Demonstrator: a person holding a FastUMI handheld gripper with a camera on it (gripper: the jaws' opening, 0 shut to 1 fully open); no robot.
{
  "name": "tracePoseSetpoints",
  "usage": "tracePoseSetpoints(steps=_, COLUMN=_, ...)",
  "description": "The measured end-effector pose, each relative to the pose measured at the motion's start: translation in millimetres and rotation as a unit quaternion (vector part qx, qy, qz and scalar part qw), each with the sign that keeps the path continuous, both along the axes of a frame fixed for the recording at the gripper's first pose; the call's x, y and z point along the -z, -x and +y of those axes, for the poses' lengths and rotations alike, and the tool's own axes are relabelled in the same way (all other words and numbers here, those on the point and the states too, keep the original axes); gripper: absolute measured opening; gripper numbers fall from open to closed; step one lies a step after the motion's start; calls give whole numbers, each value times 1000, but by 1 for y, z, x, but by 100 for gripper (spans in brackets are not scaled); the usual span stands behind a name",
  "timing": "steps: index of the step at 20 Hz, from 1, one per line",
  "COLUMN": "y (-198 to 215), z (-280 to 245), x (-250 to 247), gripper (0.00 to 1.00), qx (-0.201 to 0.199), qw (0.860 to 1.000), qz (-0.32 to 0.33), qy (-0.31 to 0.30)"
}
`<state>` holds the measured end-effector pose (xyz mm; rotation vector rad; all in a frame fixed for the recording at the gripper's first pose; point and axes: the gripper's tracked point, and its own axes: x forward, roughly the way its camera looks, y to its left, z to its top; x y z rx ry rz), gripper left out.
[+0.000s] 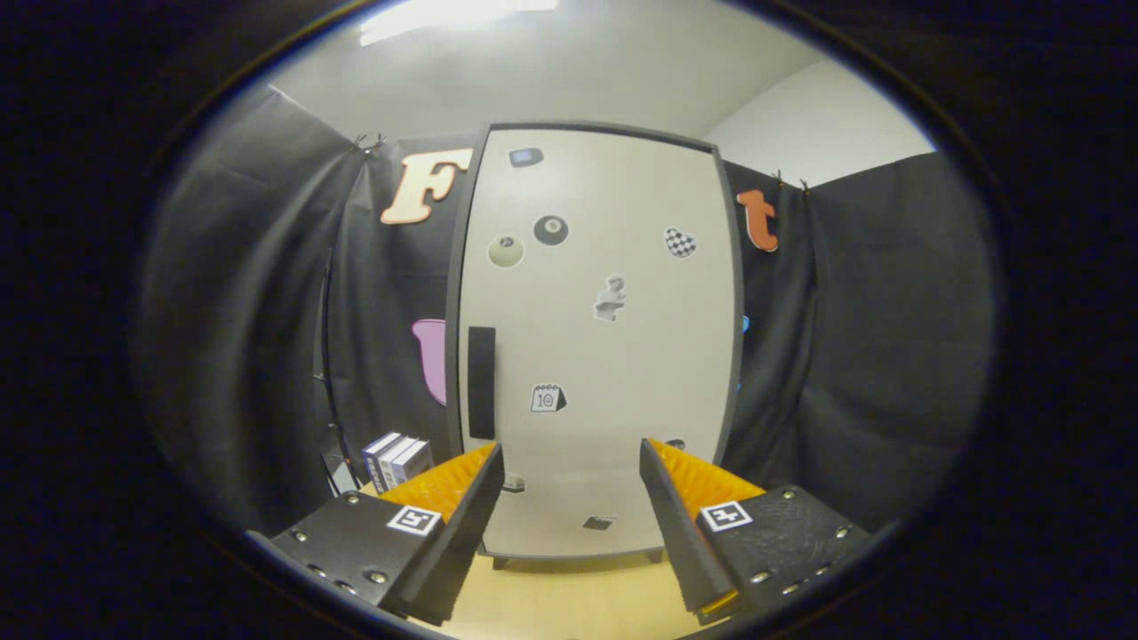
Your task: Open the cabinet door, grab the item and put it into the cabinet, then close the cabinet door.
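Observation:
A tall pale cabinet with a dark frame stands straight ahead on a wooden tabletop. Its door is closed and carries several small stickers. A dark vertical handle sits on the door's left side, just above my left finger. My gripper is open, held close in front of the door's lower part, with nothing between the fingers. A few small boxes with blue-and-white packaging stand upright to the left of the cabinet, beyond my left finger.
Black cloth walls enclose the cabinet on both sides and behind. A thin metal stand rises at the left beside the boxes. A pale ceiling with a light strip is overhead.

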<state>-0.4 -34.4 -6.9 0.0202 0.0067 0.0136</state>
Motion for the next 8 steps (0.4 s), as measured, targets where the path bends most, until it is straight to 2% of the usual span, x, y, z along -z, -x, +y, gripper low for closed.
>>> tracePoseSetpoints(steps=1, y=10, z=-7, x=-2, gripper=91, qx=5, qw=1000, qz=0, qy=0)
tracePoseSetpoints(steps=2, y=-30, z=-5, x=5, gripper=91, qx=13, qw=1000, qz=-1, qy=1)
tracePoseSetpoints(steps=8, y=10, z=-30, x=0, gripper=90, qx=35, qw=999, qz=5, qy=-2)
